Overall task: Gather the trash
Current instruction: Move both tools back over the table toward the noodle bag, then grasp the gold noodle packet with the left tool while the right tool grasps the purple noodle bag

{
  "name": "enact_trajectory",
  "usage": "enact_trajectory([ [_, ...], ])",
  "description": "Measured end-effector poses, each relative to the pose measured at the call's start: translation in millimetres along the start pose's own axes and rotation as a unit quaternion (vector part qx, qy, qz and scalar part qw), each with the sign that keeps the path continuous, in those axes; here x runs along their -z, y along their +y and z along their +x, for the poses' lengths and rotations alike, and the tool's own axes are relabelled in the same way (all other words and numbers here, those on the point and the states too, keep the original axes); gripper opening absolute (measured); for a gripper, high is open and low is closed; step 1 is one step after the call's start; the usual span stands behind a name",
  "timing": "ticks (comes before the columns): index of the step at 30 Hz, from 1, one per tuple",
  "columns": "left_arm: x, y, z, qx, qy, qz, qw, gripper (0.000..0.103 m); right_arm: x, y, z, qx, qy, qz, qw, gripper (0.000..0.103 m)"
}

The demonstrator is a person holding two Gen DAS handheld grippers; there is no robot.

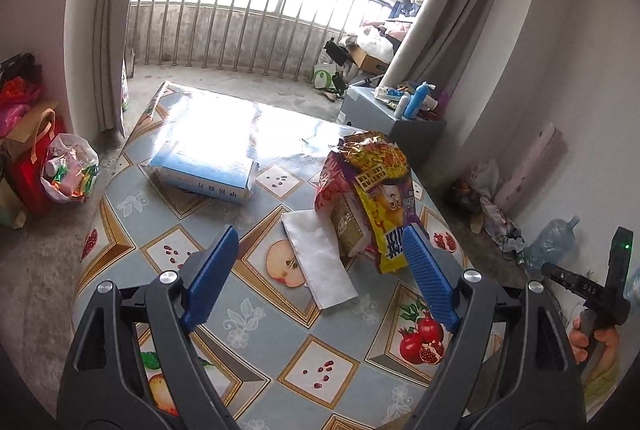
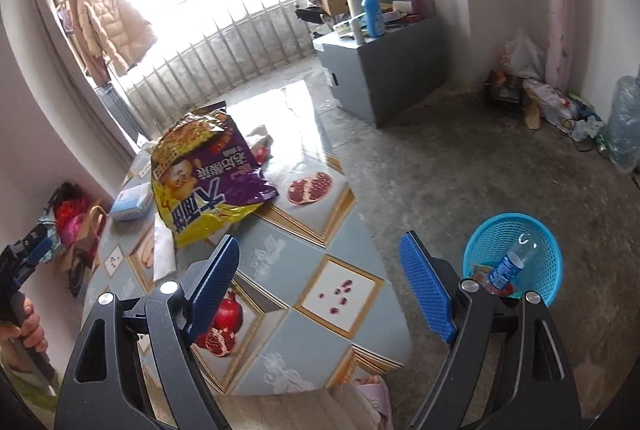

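Hovering above the near part of the table (image 1: 132, 197), the left gripper (image 1: 320, 270) has its blue jaws spread wide with nothing between them; the right gripper (image 2: 320, 278) hangs over the table's near right corner in the same way, wide apart and empty. A yellow and purple snack bag (image 1: 380, 189) stands crumpled near the middle of the table, toward its right edge, and a white paper napkin (image 1: 320, 262) lies flat just beside it on the near side, its far end touching or tucked under the bag. A pale blue box (image 1: 204, 169) rests toward the far left part of the table, well apart from the bag. On the floor off the table's right edge stands a blue mesh basket (image 2: 540, 258) with a plastic bottle (image 2: 510, 264) leaning inside it among other scraps.
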State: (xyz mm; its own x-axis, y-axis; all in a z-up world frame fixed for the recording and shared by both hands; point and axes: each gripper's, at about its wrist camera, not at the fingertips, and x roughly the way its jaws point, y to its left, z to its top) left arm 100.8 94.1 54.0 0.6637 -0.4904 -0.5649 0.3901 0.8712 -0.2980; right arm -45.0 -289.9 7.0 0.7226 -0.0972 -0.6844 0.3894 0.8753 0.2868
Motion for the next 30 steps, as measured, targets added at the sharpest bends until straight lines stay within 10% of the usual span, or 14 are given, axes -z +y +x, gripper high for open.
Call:
enact_trajectory([
  [16,-59,70,119,-0.069,0.045,-0.011,0.9966,0.064,-59,50,116,-0.081,0.070,-0.038,0.993,0.080],
  [30,-45,-5,167,0.167,0.093,-0.076,0.9786,0.055,-110,66,232,-0.206,0.123,0.013,0.971,0.080],
])
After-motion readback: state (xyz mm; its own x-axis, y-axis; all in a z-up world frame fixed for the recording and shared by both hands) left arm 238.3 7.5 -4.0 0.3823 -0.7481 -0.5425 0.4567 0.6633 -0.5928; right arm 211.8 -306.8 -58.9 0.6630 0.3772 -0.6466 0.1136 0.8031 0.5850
